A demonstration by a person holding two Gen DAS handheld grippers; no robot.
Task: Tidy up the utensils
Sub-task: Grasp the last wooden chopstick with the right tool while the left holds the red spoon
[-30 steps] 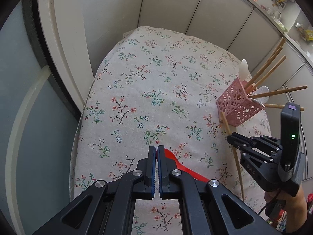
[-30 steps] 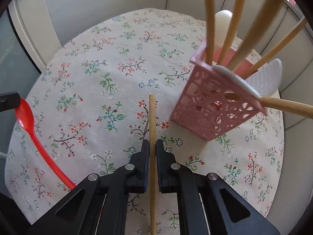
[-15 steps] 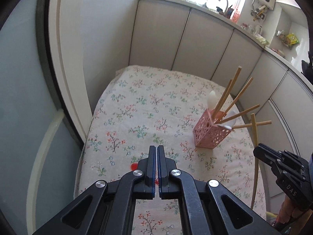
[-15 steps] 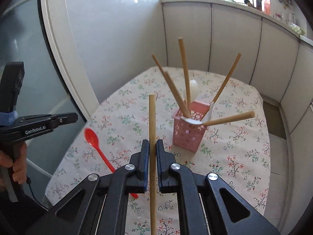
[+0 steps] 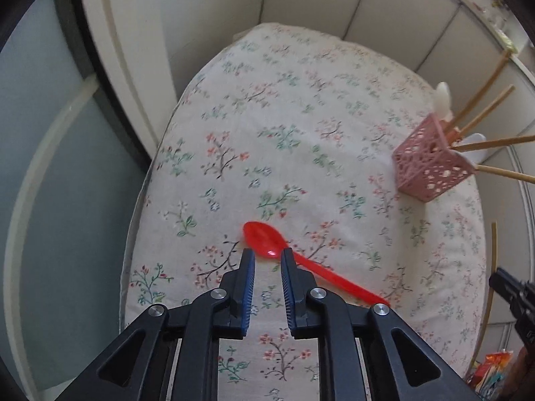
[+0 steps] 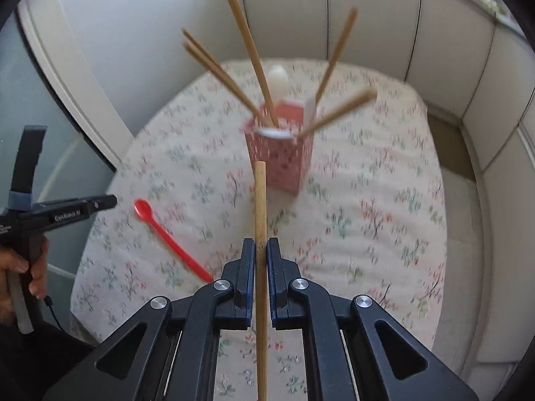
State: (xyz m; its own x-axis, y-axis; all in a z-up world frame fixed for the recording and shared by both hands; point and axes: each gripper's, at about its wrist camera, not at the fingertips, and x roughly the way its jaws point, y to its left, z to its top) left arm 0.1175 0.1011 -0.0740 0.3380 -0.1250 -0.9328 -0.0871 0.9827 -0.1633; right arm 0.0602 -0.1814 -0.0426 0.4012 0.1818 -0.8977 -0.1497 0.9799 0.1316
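- On the floral bench (image 5: 301, 107), a red spoon (image 5: 267, 239) lies near the left edge, open cloth beyond
- Left tongs (image 5: 267, 257), just parting, empty
- Right tongs (image 6: 261, 250) clench a chopstick (image 6: 260, 200); only their view shows the pink holder (image 6: 281, 153) head-on

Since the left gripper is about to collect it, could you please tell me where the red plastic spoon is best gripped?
Grip the red plastic spoon at the narrow neck just behind its bowl, from above. It lies flat on the floral tablecloth, and the open left gripper already straddles that end; the slim handle suits the pads better than the wide bowl.
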